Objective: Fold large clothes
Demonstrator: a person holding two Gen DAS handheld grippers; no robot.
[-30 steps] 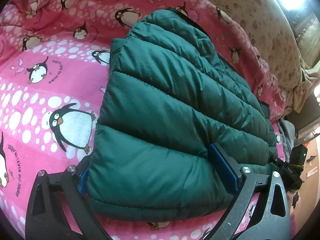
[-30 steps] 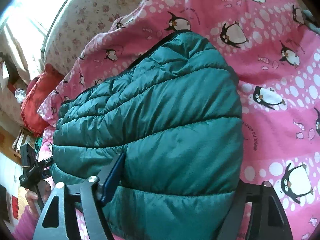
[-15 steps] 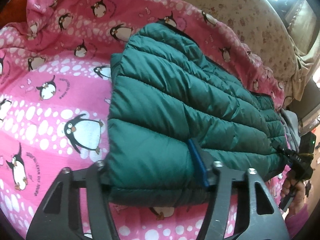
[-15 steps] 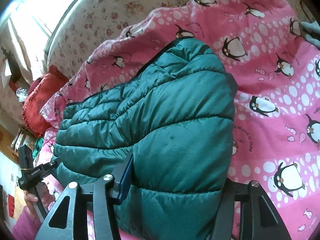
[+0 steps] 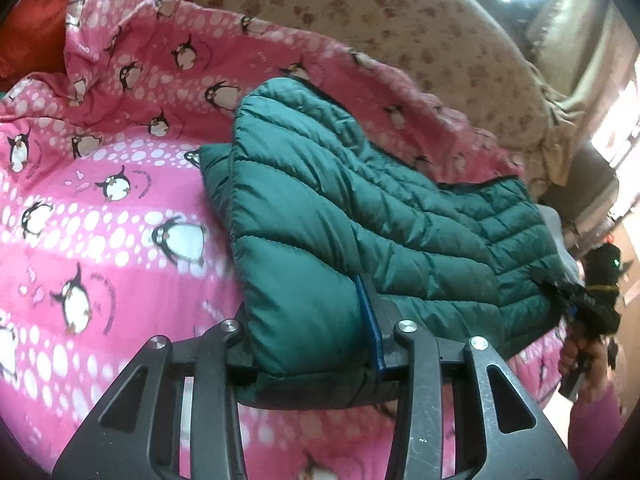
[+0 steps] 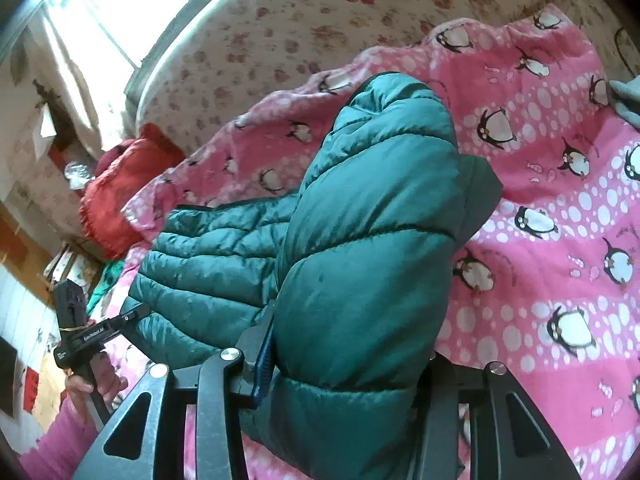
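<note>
A bed fills both of my views, covered with a pink penguin-print blanket, and past its far edge a beige floral sheet runs up toward a bright window. The green puffer jacket lies on the blanket, stretching away ahead of my fingers in both cameras. My left gripper is clenched on the jacket: a thick padded roll of its near edge is squeezed between the two fingers, with the blue pad of one finger pressing into the fabric. Beyond those fingers the quilted body runs off to the right, where I can see my right gripper at the jacket's far corner, held in a hand with a pink sleeve. From the right wrist camera the right gripper is likewise clamped on the jacket; a bulging fold fills the space between its fingers and rises up ahead of them, with a blue pad pushed against its left side. To the left of those fingers the thinner quilted part lies flat, and the left gripper sits at its lower edge. A red cushion rests beyond the blanket's left end.
</note>
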